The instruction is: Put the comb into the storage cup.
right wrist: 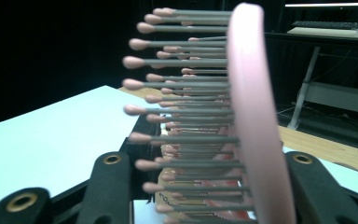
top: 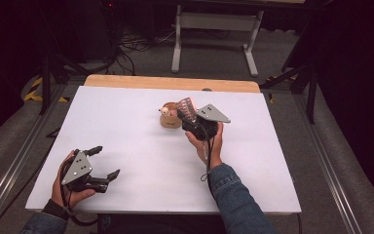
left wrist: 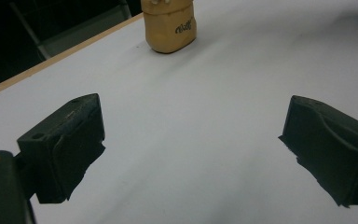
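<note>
right gripper (top: pixel 191 117) sits just right of the middle of the white table (top: pixel 126 126), its jaws clamped on a pink hairbrush (top: pixel 187 108). in the right gripper view the hairbrush (right wrist: pixel 247 121) stands edge-on between the two black jaws, its grey bristles with pink tips pointing left. the grey three-cornered plate (top: pixel 213 113) on this gripper tilts up to the right, and the person's right hand (top: pixel 209 141) holds it from the near side, a denim sleeve (top: pixel 236 197) trailing to the near edge.

just left of the brush, touching or almost touching it, stands a small tan figure (top: pixel 168 117); in the left gripper view the same tan figure (left wrist: pixel 170 28) shows dark writing on its side and stands at the far end of the table.

left gripper (top: pixel 104 163) rests at the near left corner in the left hand (top: pixel 70 187), jaws wide apart and holding nothing, well apart from the tan figure.
</note>
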A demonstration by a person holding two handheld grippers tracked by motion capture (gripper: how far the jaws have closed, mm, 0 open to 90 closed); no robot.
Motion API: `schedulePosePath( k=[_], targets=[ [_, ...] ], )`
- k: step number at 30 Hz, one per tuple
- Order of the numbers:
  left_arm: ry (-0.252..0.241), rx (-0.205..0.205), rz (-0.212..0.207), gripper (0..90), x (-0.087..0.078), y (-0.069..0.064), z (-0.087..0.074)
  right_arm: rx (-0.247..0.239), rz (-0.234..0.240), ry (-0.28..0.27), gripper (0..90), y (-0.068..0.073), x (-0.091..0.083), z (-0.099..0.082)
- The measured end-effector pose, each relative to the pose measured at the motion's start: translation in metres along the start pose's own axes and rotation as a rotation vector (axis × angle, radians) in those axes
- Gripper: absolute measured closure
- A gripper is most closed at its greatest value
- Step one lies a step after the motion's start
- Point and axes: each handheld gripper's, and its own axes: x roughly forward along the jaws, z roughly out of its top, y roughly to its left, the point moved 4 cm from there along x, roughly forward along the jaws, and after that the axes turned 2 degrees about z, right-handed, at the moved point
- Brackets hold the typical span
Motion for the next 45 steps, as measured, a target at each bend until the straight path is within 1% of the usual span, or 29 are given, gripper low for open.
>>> schedulePosePath(
  k=[5,9,11,13,15,16,17,19,26,31,34,35,38,39,42,45],
  targets=[
    [0.002,0.0,0.001,6.6,0.0003,0.0,-0.0002,-0.007,0.007,0.006,51.8,0.0012,-0.0014,-0.0009],
    [0.005,0.002,0.001,6.6,0.0006,-0.0001,-0.0003,-0.011,0.004,0.01,50.1,0.0011,-0.0028,-0.0012],
    [0.006,0.001,0.0,6.6,0.0007,-0.0005,-0.0004,-0.022,-0.006,0.02,45.6,-0.0009,-0.0036,-0.0013],
    [0.007,0.001,0.001,6.6,0.0007,-0.0004,-0.0004,-0.033,-0.014,0.027,43.2,-0.0019,-0.0035,-0.0011],
    [0.006,0.001,0.002,6.6,0.0006,-0.0004,-0.0004,-0.035,-0.015,0.028,41.0,-0.0025,-0.004,-0.0008],
    [0.007,0.001,0.002,6.6,0.0007,-0.0004,-0.0005,-0.038,-0.023,0.03,38.5,-0.0026,-0.0041,-0.0007],
    [0.007,0.001,0.002,6.6,0.0007,-0.0004,-0.0005,-0.04,-0.026,0.032,38.3,-0.0029,-0.004,-0.0007],
    [0.007,0.002,0.0,6.6,0.0007,-0.0006,-0.0004,-0.039,-0.017,0.038,37.4,-0.0031,-0.0036,-0.0008],
    [0.011,0.002,-0.002,6.6,0.001,-0.0008,-0.0006,-0.049,-0.027,0.041,33.4,-0.0031,-0.0039,0.0003],
    [0.012,0.003,-0.008,6.6,0.0011,-0.0011,-0.0006,-0.059,-0.027,0.066,30.7,-0.0045,-0.0025,-0.0005],
    [0.012,0.002,-0.009,6.6,0.0012,-0.0014,-0.0005,-0.055,-0.029,0.068,28.1,-0.0053,-0.0026,-0.0004],
    [0.009,0.003,-0.01,6.6,0.0012,-0.0015,-0.0004,-0.063,-0.046,0.08,23.5,-0.0058,-0.0014,-0.0009],
    [0.01,0.004,-0.01,6.6,0.001,-0.0013,-0.0005,-0.062,-0.059,0.081,19.8,-0.0063,-0.0011,-0.0011],
    [0.01,0.004,-0.01,6.6,0.0011,-0.0015,-0.0004,-0.059,-0.058,0.085,14.3,-0.006,0.0001,-0.0016],
    [0.013,0.004,-0.01,6.6,0.0013,-0.0016,-0.0004,-0.07,-0.062,0.1,11.0,-0.0051,0.0018,-0.0026],
    [0.013,0.004,-0.011,6.7,0.0014,-0.0015,-0.0005,-0.072,-0.065,0.1,8.8,-0.0054,0.0026,-0.0028]
  ],
)
